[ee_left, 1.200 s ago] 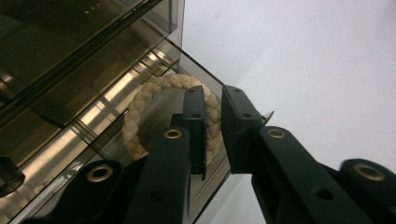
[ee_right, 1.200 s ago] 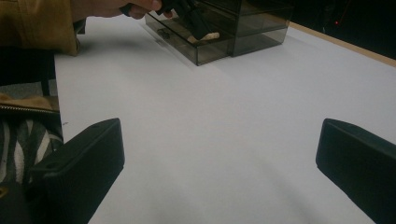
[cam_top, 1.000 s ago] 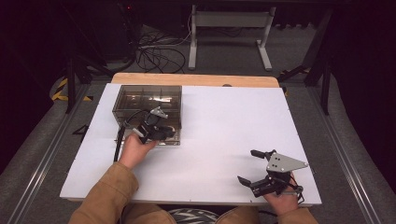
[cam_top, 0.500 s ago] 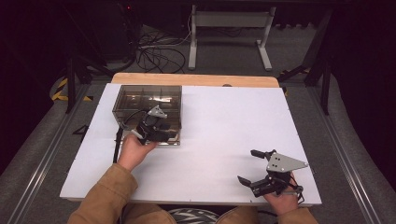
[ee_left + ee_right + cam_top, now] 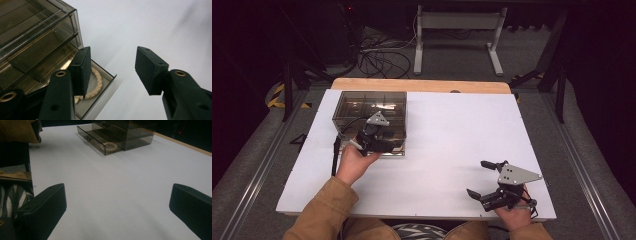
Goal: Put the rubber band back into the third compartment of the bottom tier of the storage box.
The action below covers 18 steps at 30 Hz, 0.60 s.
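Left gripper (image 5: 384,141), fingers spread, hovers over the smoked organizer's (image 5: 369,107) open drawer (image 5: 100,92) holding a braided ring (image 5: 96,82); right gripper (image 5: 484,179), fingers spread, rests at the bench's (image 5: 452,130) near right.

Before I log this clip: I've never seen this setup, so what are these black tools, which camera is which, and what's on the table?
A person holds a two-jaw tool in each hand. The high view looks down on the white table; the other two cameras ride on the tools. The left gripper is open at the smoky plastic drawer box, above its pulled-out bottom drawer, which holds a cream braided ring. The right gripper hangs open over bare table near the front edge. Neither holds anything.
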Each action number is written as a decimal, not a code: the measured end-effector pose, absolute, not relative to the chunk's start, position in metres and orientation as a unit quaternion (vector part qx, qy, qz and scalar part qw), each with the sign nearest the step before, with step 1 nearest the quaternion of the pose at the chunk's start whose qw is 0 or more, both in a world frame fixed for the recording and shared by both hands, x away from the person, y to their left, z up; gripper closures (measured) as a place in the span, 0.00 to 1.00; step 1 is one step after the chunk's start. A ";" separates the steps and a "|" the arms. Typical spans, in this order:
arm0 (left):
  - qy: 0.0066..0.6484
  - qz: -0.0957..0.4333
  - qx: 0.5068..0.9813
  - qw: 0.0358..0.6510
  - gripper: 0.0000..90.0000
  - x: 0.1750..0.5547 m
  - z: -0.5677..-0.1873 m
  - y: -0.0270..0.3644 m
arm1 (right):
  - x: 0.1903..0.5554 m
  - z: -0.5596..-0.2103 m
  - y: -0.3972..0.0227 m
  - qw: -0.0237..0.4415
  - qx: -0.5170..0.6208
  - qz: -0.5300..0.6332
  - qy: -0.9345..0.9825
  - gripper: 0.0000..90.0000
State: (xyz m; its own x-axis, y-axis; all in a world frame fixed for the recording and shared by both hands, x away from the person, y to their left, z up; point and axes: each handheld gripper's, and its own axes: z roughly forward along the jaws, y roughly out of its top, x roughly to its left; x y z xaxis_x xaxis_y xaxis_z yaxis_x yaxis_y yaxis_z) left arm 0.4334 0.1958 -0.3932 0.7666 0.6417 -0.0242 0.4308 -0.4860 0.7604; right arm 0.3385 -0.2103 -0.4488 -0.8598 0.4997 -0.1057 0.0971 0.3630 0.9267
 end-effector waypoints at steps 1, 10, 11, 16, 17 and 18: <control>0.315 0.133 0.850 0.400 0.52 0.432 -0.393 0.195 | 0.339 -0.449 -0.210 0.189 0.186 0.533 0.803 0.02; 0.306 0.138 0.841 0.424 0.42 0.414 -0.381 0.201 | 0.339 -0.448 -0.210 0.189 0.185 0.534 0.803 0.02; 0.305 0.139 0.840 0.427 0.40 0.412 -0.380 0.202 | 0.339 -0.448 -0.210 0.189 0.185 0.535 0.803 0.02; 0.298 0.142 0.832 0.445 0.33 0.400 -0.376 0.208 | 0.339 -0.448 -0.211 0.189 0.185 0.536 0.802 0.02; 0.294 0.147 0.832 0.447 0.31 0.397 -0.375 0.209 | 0.339 -0.448 -0.211 0.189 0.185 0.536 0.802 0.02; 0.291 0.151 0.831 0.450 0.30 0.395 -0.374 0.210 | 0.339 -0.448 -0.210 0.188 0.185 0.536 0.802 0.02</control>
State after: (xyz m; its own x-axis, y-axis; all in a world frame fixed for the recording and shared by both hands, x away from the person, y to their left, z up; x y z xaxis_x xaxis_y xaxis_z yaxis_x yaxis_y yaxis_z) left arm 0.3949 0.2103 -0.3743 0.7848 0.6197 -0.0104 0.3471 -0.4257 0.8357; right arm 0.3388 -0.2104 -0.4482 -0.8604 0.4989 -0.1037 0.0953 0.3574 0.9291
